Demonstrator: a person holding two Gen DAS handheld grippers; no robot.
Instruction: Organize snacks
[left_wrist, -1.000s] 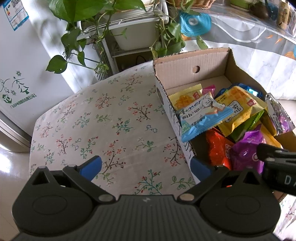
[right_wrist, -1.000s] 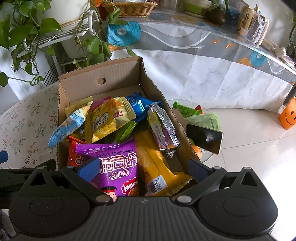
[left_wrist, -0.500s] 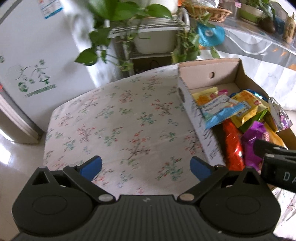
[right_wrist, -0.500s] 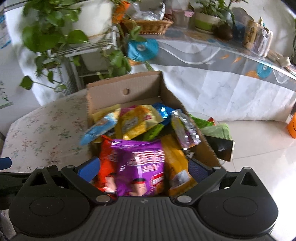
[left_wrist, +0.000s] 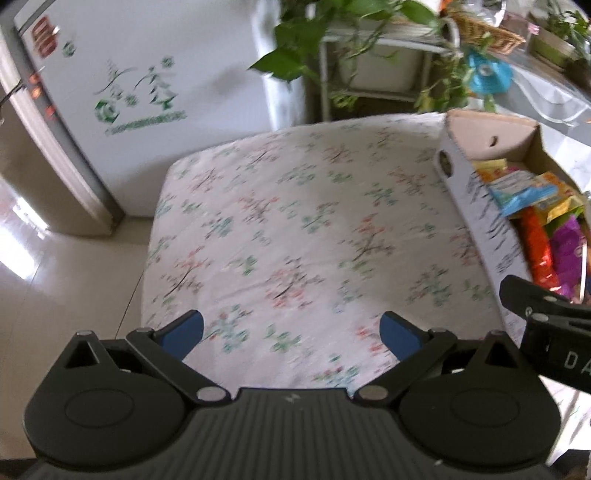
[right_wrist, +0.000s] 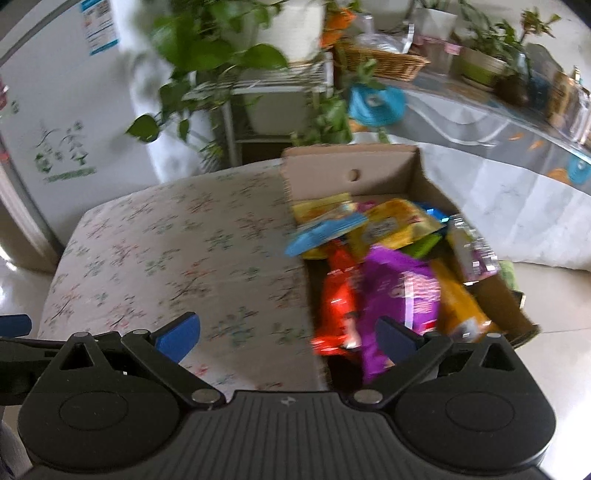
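Both tongs are spread wide and hold nothing. The left tongs (left_wrist: 291, 332) hover over the floral-clothed desk (left_wrist: 295, 221); the right tongs (right_wrist: 286, 334) hover at the near edge of the cardboard box (right_wrist: 351, 173), where snack packets (right_wrist: 395, 288) lie piled.

Both claws have pulled back and swung leftward over the past second. The left claw (left_wrist: 291, 332), earlier close beside the cardboard box (left_wrist: 476, 206), now hangs over the floral table (left_wrist: 295, 221), with the box off at the right edge. The right claw (right_wrist: 286, 332), earlier above the snack packets (right_wrist: 391, 273), now straddles the box's left wall.
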